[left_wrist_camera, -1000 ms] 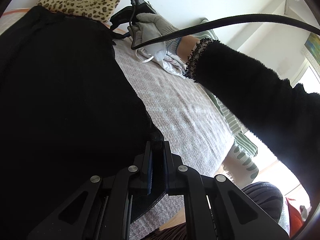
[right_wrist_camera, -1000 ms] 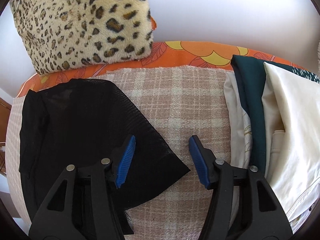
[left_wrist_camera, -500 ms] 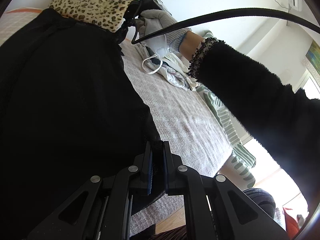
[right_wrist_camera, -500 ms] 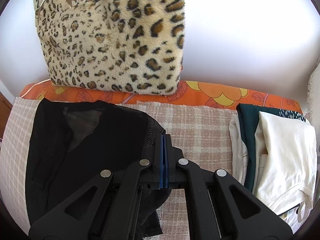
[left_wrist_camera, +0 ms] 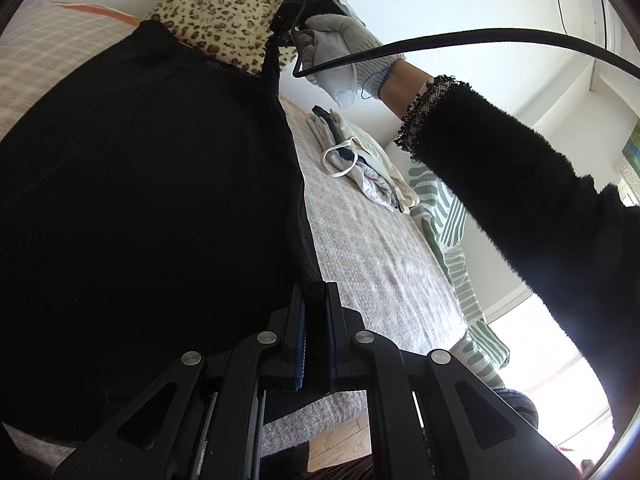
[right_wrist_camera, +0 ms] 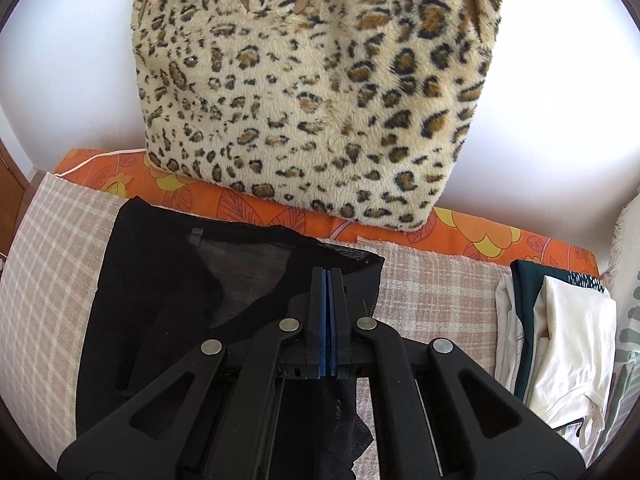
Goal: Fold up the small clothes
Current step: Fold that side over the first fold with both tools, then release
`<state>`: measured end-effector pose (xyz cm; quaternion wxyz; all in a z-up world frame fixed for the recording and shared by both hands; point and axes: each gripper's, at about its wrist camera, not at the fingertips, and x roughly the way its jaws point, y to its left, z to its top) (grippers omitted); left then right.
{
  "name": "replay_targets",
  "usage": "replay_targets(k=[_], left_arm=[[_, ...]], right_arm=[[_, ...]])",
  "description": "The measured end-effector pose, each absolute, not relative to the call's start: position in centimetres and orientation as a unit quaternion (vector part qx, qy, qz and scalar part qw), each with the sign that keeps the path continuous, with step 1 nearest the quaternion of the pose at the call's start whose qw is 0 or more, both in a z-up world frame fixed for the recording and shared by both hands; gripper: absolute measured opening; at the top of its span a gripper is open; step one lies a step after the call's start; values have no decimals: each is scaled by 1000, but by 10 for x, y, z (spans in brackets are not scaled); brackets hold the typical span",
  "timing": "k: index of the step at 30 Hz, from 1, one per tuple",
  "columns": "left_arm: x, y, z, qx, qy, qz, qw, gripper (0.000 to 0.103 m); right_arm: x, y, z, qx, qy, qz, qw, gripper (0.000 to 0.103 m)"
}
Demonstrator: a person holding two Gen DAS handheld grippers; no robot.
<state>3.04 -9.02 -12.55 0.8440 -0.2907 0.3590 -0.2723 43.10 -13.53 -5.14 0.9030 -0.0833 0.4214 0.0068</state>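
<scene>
A black sheer garment [right_wrist_camera: 168, 280] lies on the checked blanket [right_wrist_camera: 52, 260]; in the left wrist view the black garment [left_wrist_camera: 140, 200] fills the left half. My left gripper [left_wrist_camera: 316, 304] is shut on its near edge, with fabric pinched between the blue pads. My right gripper [right_wrist_camera: 328, 280] is shut on another corner, and fabric hangs below its jaws. From the left wrist view the right gripper [left_wrist_camera: 286, 26], held by a gloved hand [left_wrist_camera: 340, 48], pulls that corner up off the blanket.
A leopard-print cushion [right_wrist_camera: 320, 100] stands at the back on an orange floral sheet [right_wrist_camera: 460, 236]. A pile of folded light and dark-green clothes [right_wrist_camera: 560, 328] lies to the right. A green-striped cloth [left_wrist_camera: 452, 216] hangs off the bed's edge, and a black cable [left_wrist_camera: 480, 36] crosses above.
My right gripper closed on the garment's corner, then rose and moved toward the cushion, lifting the fabric. My left gripper kept its hold and shifted along with the edge.
</scene>
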Motion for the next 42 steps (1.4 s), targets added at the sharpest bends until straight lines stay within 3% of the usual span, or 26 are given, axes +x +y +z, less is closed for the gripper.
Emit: replay_targets(k=[16, 33, 35, 36, 37, 38, 39, 42], left_arm=[[5, -44, -140, -334, 352, -228, 844, 7], [-8, -25, -137, -318, 343, -187, 864, 7], [-9, -21, -137, -320, 348, -180, 862, 8], [-11, -20, -136, -320, 347, -178, 863, 13], [-13, -18, -135, -318, 349, -174, 864, 14], [-16, -17, -134, -314, 352, -169, 866, 17], [-18, -16, -133, -311, 354, -167, 866, 22], [-26, -10, -127, -302, 349, -163, 872, 22]], right_arm=[[442, -18, -79, -154, 419, 28, 894, 2], [451, 8, -93, -122, 431, 64, 891, 2], [449, 7, -89, -102, 434, 81, 891, 9], [447, 7, -85, -96, 434, 89, 891, 26], [443, 7, -81, -95, 429, 90, 894, 50], [437, 7, -73, -95, 415, 92, 900, 57], [429, 5, -65, -96, 402, 97, 906, 60], [407, -15, -36, -68, 381, 113, 915, 60]])
